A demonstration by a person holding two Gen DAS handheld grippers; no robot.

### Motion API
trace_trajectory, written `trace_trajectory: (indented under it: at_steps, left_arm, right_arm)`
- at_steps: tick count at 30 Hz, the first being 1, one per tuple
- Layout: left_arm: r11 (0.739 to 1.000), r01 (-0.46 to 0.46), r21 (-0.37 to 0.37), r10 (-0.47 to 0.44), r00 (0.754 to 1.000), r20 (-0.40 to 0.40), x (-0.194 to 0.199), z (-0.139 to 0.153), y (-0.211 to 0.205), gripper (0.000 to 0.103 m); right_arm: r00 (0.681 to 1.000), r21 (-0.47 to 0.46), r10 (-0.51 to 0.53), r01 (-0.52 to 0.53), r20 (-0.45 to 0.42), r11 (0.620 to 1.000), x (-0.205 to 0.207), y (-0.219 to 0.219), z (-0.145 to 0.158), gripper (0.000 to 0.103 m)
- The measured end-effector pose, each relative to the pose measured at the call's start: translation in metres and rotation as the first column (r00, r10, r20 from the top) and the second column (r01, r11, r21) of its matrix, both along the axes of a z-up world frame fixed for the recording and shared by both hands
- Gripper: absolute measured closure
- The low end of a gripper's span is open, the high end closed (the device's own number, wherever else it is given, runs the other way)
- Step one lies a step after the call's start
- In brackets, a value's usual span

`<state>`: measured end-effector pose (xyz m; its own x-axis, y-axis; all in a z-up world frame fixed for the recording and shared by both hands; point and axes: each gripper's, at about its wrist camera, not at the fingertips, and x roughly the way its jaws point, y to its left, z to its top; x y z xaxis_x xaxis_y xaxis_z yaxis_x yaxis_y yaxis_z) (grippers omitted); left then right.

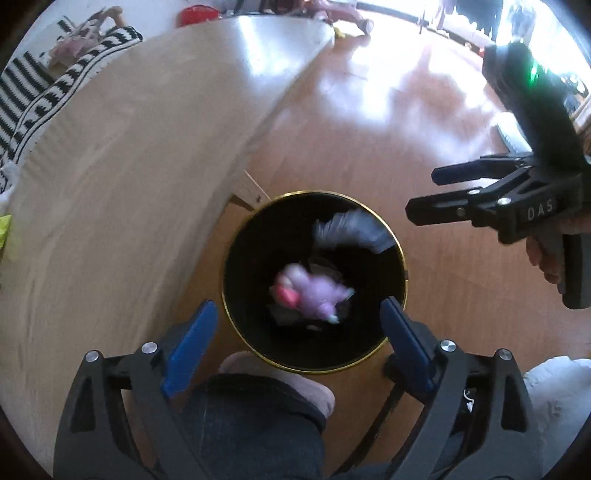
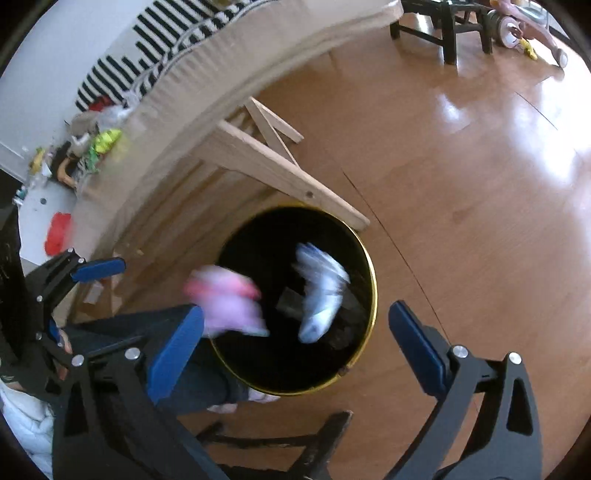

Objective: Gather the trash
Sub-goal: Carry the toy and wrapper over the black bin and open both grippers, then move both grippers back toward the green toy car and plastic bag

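Observation:
A black round bin with a gold rim (image 1: 402, 258) (image 2: 373, 280) stands on the wood floor beside the table. A blurred pink and purple wrapper (image 1: 314, 291) (image 2: 229, 302) and a blurred white and grey piece (image 1: 351, 225) (image 2: 321, 291) are in mid-air over the bin's mouth, held by neither gripper. My left gripper (image 1: 299, 328) is open and empty right above the bin. My right gripper (image 2: 295, 339) is open and empty above the bin too. It also shows in the left wrist view (image 1: 421, 192) at the right.
A light wooden table (image 1: 110, 177) with trestle legs (image 2: 280, 173) is left of the bin. More litter (image 2: 96, 147) lies on the table. A striped cloth (image 1: 55, 85) lies at its far side. My leg and foot (image 1: 258, 398) are next to the bin. A dark chair (image 2: 443, 22) stands far off.

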<state>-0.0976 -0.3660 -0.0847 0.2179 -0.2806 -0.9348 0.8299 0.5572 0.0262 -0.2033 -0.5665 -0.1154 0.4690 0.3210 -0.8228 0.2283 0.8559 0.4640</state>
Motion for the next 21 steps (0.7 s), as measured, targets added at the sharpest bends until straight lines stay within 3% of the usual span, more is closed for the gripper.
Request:
trace_trajectory:
  at_steps: [3,5,7,9,12,17,21]
  left_arm:
    - [0.997,-0.036,-0.061,0.037,0.999,0.009,0.005,0.027,0.026,0.012]
    - [0.990,-0.101,-0.099,0.109,0.991,0.075,0.012,0.050,0.050,0.009]
    - [0.975,-0.164,-0.153,0.179,0.979,0.093,0.022,0.069,0.072,0.009]
    - [0.940,-0.249,-0.234,0.277,0.956,0.095,0.038,0.090,0.109,0.007]
    - [0.881,-0.385,-0.274,0.435,0.888,0.152,0.061,0.103,0.160,0.007]
    - [0.774,-0.583,-0.245,0.628,0.755,0.189,0.105,0.090,0.233,0.007]
    - [0.715,-0.660,-0.230,0.697,0.697,0.168,0.150,0.078,0.262,0.007]
  right_arm:
    - [0.996,-0.010,-0.033,0.034,0.083,0.999,-0.007,-0.001,0.022,0.006]
    - [0.988,-0.071,-0.026,0.037,0.153,0.997,-0.006,0.006,0.042,0.006]
    - [0.975,-0.144,0.010,0.023,0.222,0.989,-0.001,0.023,0.065,0.006]
    - [0.960,-0.201,0.050,0.007,0.275,0.980,0.010,0.041,0.086,0.006]
    - [0.941,-0.279,0.130,-0.040,0.312,0.959,0.039,0.078,0.106,0.006]
    - [0.929,-0.346,0.269,-0.172,0.256,0.923,0.114,0.143,0.110,0.006]
    - [0.901,-0.389,0.365,-0.258,0.233,0.884,0.175,0.190,0.112,0.006]
